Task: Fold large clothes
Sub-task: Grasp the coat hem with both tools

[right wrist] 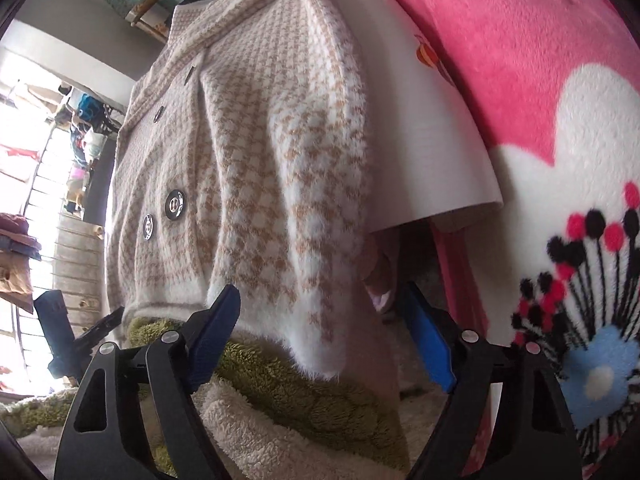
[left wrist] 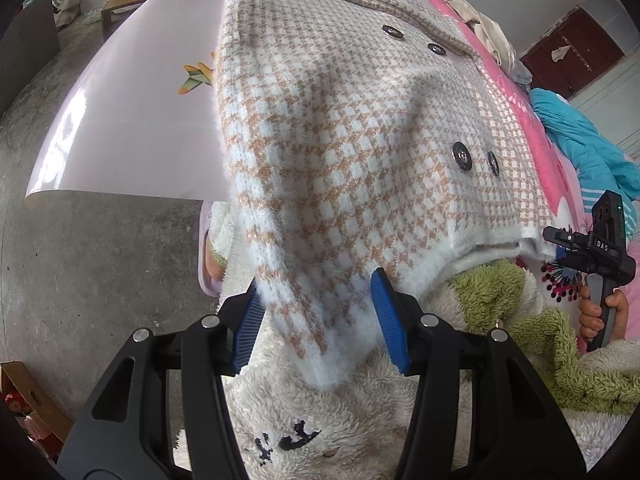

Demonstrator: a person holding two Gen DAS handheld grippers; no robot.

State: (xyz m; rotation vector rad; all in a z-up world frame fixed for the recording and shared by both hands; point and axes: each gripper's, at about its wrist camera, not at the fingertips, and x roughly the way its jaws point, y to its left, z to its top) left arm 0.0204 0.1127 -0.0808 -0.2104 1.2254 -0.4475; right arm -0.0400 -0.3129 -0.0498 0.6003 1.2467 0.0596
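Both your grippers straddle sleeve cuffs of the houndstooth coat (left wrist: 340, 128): left gripper (left wrist: 320, 316) clamps one, right gripper (right wrist: 320, 336) wide; pink surface (left wrist: 132, 120), concrete floor (left wrist: 92, 248) beyond

A shiny pale board (left wrist: 132, 120) with a little yellow and green picture (left wrist: 197, 77) on it carried the clothes. Its front edge hung out over the grey floor (left wrist: 92, 264). A fluffy coat (left wrist: 332, 132) with small tan and white checks and dark round buttons (left wrist: 462, 155) lay flat on the board, and its hem and one sleeve drooped off the front edge. On the other side, a pink fuzzy blanket (right wrist: 500, 52) with white shapes lay just beside the board (right wrist: 420, 128). A blue piece of clothing (left wrist: 576, 140) rested on the pink blanket
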